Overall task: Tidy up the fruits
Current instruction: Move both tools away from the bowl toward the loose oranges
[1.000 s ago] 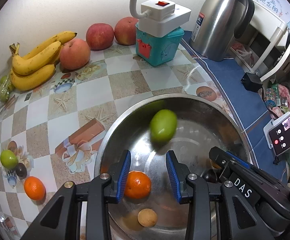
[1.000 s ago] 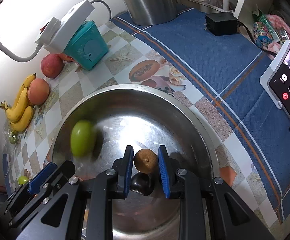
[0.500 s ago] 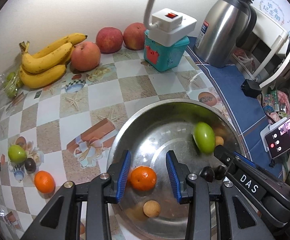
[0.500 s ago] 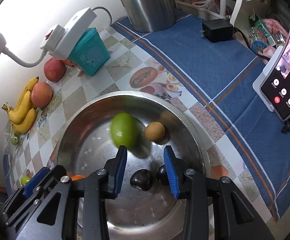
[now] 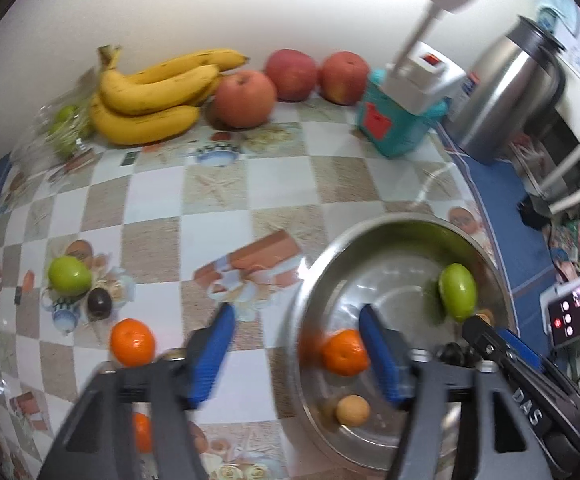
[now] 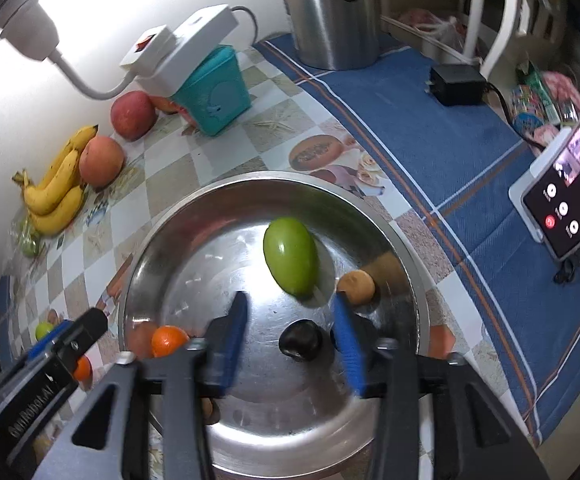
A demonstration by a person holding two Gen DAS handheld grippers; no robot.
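Note:
A steel bowl (image 6: pixel 399 240) holds a green fruit (image 6: pixel 290 254), a small brown fruit (image 6: pixel 355 287), a dark fruit (image 6: pixel 301 338) and an orange (image 6: pixel 168 339). In the left wrist view the same bowl (image 5: pixel 309 280) shows the green fruit (image 5: pixel 457 292), the orange (image 5: pixel 345 351) and another brown fruit (image 5: pixel 353 410). My right gripper (image 6: pixel 290 320) hovers above the bowl, jaws opening, pads touching nothing. My left gripper (image 5: pixel 295 334) straddles the bowl's left rim, jaws opening, nothing held. On the tablecloth lie a green fruit (image 5: pixel 68 276), a dark fruit (image 5: pixel 99 301) and an orange (image 5: pixel 132 342).
Bananas (image 5: pixel 150 96) and apples (image 5: pixel 244 98) line the back wall beside a teal box (image 5: pixel 399 128) with a power strip on it. A steel kettle (image 6: pixel 333 12), a charger (image 6: pixel 455 84) and a phone on a stand (image 6: pixel 561 208) sit on the blue cloth to the right.
Both grippers opened wider. The right one let go of the small brown fruit, which now lies by the bowl's right wall. The green fruit rolled across the bowl. The left gripper shifted left.

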